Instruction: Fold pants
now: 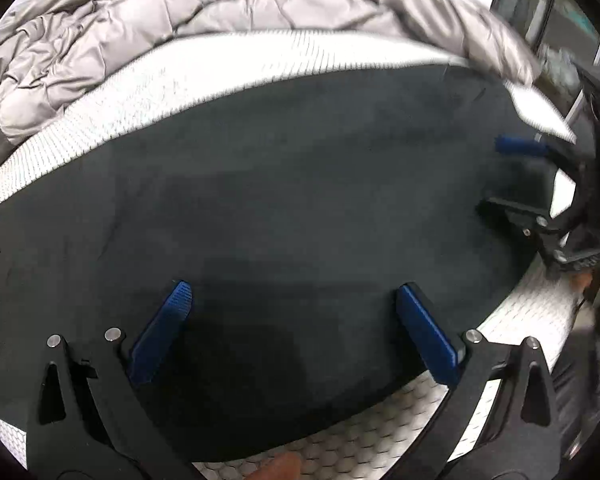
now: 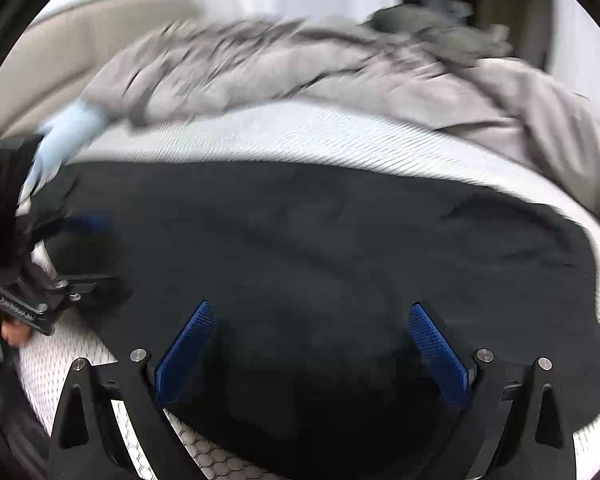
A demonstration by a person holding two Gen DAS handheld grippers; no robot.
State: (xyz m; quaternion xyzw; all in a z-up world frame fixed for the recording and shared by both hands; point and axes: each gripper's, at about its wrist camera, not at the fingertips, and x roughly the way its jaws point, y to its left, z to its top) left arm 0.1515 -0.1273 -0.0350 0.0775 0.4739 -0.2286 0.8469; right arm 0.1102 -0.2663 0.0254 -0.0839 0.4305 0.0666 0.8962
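**Dark pants lay flat on the bed, both grippers spread above them**

The pants (image 1: 300,200) were a dark, near-black slab of cloth with a faint blue-green cast, spread smooth across the bed (image 1: 204,76). Only shallow creases crossed them, and no waistband, pocket or leg split could be made out. Their far edge ran straight and parallel to the bare strip of white ribbed mattress behind; their near edge reached almost to the bed's near edge, where a honeycomb-patterned cover showed. A rumpled grey quilt (image 1: 148,16) was heaped along the far side of the bed, clear of the pants.

The left gripper (image 1: 296,332) hung over the near part of the pants with its blue-padded fingers (image 1: 162,332) spread wide, nothing between them but the cloth beneath. Whether the tips touched the fabric could not be told.

The right gripper (image 2: 312,348) stood likewise, its fingers (image 2: 186,348) released as wide as they go and empty, above the pants (image 2: 320,240) near the bed's near edge. In the left view it (image 1: 512,176) showed at the pants' right end, also open, one blue pad over the cloth. In the right view the left gripper (image 2: 76,248) appeared at the opposite end, blurred, with a hand (image 2: 8,328) behind it. The quilt (image 2: 300,64) and a pale blue item (image 2: 66,128) lay beyond, on the bed (image 2: 300,132).
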